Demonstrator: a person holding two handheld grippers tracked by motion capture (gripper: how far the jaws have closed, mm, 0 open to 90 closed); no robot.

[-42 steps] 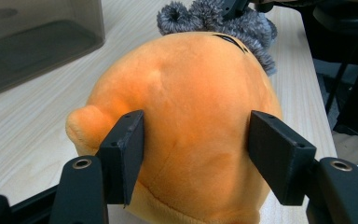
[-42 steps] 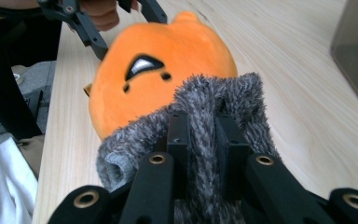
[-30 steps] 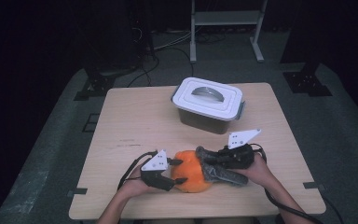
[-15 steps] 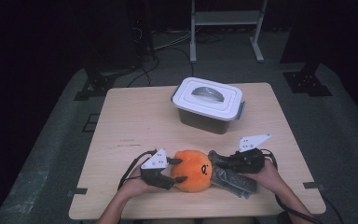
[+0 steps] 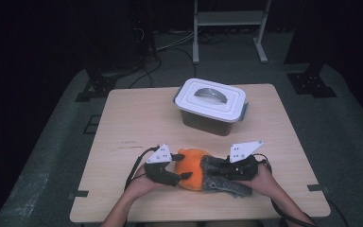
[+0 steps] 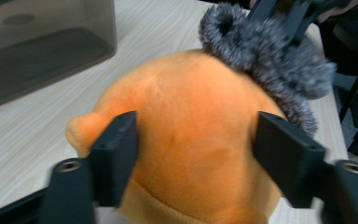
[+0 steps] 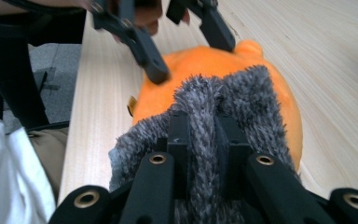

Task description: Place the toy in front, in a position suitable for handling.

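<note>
From the high view, the orange plush toy (image 5: 192,169) lies on the table's (image 5: 137,118) near edge, between the left gripper (image 5: 182,176) and right gripper (image 5: 216,171), the grey fuzzy cloth (image 5: 222,179) draped against its right side. In the left gripper view the jaws flank the toy (image 6: 191,140) — they have just been opening. In the right gripper view the jaws are clamped on a fold of the cloth (image 7: 205,126).
</note>
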